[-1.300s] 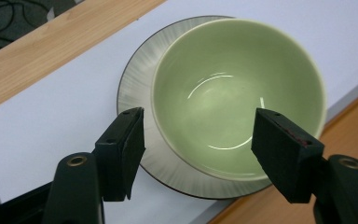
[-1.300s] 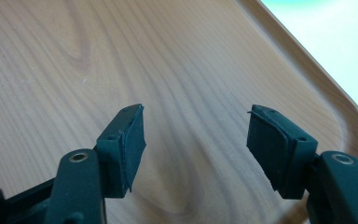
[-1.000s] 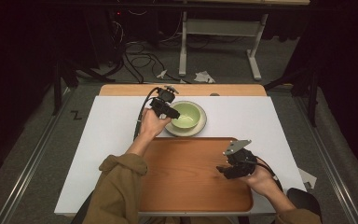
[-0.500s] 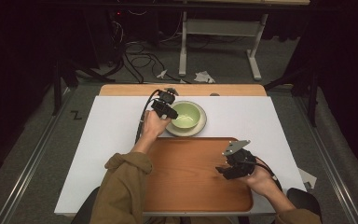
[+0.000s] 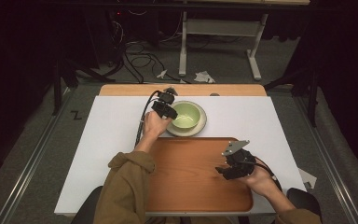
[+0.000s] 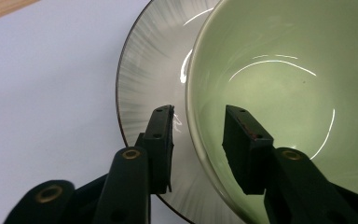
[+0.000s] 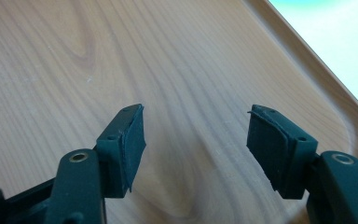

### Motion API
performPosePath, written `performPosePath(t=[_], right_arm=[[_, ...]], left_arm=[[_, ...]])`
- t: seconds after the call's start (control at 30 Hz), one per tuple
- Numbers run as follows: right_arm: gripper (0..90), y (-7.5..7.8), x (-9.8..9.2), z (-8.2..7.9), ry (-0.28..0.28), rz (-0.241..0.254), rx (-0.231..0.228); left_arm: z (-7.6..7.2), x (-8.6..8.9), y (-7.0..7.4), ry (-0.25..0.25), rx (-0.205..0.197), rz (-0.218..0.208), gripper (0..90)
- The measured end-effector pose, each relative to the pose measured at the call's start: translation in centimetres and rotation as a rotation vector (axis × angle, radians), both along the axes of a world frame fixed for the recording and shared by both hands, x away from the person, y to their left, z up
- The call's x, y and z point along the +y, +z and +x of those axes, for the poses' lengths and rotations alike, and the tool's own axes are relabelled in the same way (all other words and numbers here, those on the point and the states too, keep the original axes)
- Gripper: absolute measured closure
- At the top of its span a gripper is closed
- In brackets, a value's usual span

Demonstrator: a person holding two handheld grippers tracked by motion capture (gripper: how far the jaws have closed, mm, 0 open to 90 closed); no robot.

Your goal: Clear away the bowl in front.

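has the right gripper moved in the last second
No. The right gripper hovers over the same spot near the right edge of the wooden tray.

Table point(image 5: 116, 116): white top, with a strip of bare wood along the far edge. Lying directly on it:
- Wooden tray point(image 5: 186, 172), rounded corners and raised rim, at the near edge, centre to right.
- Grey plate point(image 5: 201, 127) with fine radial streaks and a dark rim, just beyond the tray's far edge. A pale green bowl point(image 5: 186, 114) sits on the plate.

Rest of the white surface is bare.
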State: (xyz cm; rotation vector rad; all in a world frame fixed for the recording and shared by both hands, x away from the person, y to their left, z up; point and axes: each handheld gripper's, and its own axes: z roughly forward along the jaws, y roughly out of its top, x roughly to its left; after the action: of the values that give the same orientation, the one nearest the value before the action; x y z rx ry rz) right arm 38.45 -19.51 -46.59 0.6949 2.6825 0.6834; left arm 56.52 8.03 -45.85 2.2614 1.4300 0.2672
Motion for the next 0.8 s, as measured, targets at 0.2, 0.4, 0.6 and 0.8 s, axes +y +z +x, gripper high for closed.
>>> performPosePath(t=[0.2, 0.4, 0.6, 0.8], right_arm=[[36.9, -0.12, 0.10, -0.03, 0.001, -0.003, 0.008], [36.9, -0.12, 0.13, -0.02, 0.008, -0.012, 0.010], [36.9, -0.12, 0.11, -0.07, 0.005, -0.008, 0.008], [37.0, -0.18, 0.23, -0.17, 0.005, -0.012, 0.009]], left_arm=[[0.14, -0.22, -0.20, 0.012, 0.032, -0.029, 70.8], [0.29, 0.16, -0.19, 0.034, 0.046, -0.056, 76.6], [0.27, -0.09, -0.16, 0.056, 0.030, -0.081, 80.9], [0.16, -0.35, 0.22, 0.062, 0.013, -0.110, 83.4]])
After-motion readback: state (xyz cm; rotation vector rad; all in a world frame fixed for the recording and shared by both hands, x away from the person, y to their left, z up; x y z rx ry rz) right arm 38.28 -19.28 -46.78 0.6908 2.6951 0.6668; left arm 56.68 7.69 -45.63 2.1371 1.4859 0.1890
